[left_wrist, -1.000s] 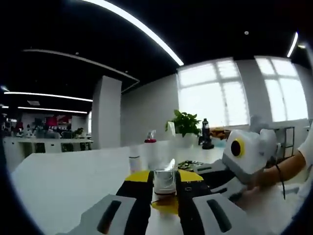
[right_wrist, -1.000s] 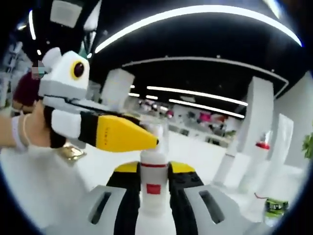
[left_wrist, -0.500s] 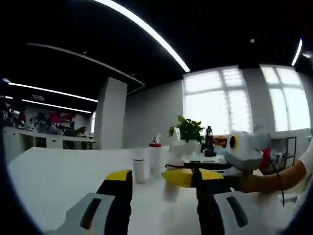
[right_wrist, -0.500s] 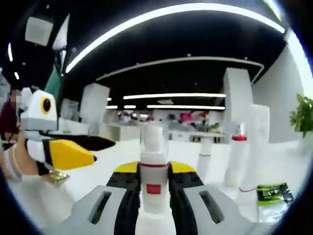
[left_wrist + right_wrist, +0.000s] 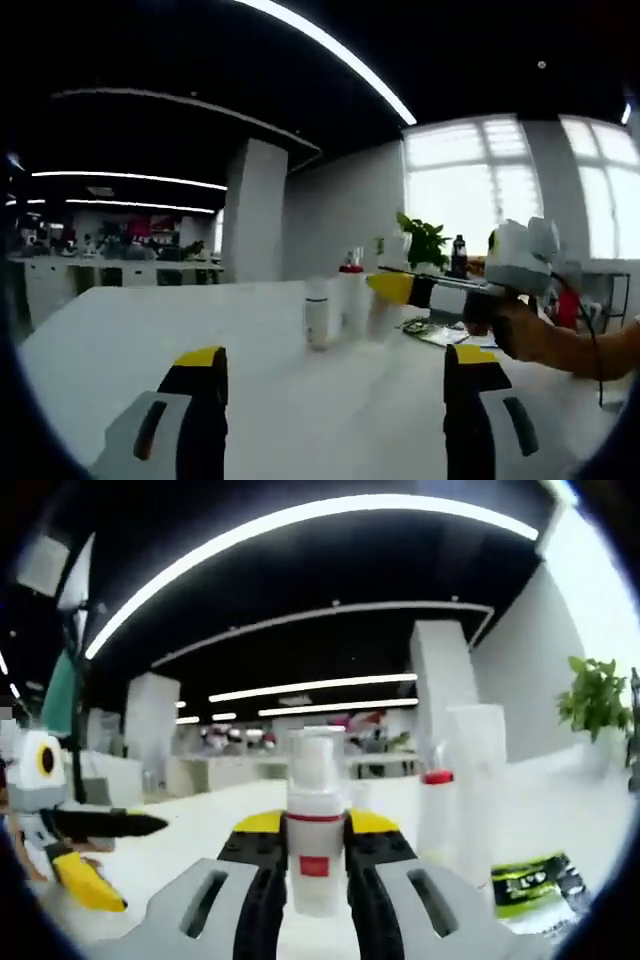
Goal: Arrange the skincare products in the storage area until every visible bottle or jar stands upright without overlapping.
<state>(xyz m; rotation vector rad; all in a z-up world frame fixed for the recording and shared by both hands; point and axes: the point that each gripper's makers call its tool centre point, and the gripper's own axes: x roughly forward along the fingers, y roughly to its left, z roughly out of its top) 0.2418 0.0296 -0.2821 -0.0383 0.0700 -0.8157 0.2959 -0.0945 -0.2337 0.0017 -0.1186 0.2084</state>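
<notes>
My right gripper (image 5: 315, 852) is shut on a white pump bottle (image 5: 315, 865) with a red band and a red label, held upright above the white table (image 5: 190, 830). In the left gripper view my left gripper (image 5: 338, 400) stands wide open with nothing between its jaws. Ahead of it on the table (image 5: 150, 330) stand a small white bottle (image 5: 317, 312) and a red-capped bottle (image 5: 350, 298). The right gripper (image 5: 392, 288) reaches in from the right beside them, and what it holds is blurred. In the right gripper view the left gripper (image 5: 120, 860) shows at the left, open.
A red-capped bottle (image 5: 437, 815) and a tall clear-topped bottle (image 5: 475, 780) stand right of the held bottle. A green packet (image 5: 525, 885) lies at the lower right, and the same packet (image 5: 430, 325) lies near the person's hand (image 5: 520, 330). A potted plant (image 5: 425, 240) stands by the windows.
My left gripper has let go of the small clear-capped bottle, opened wide and drawn back. The right gripper stays shut on its pump bottle. Both views have swung sideways.
</notes>
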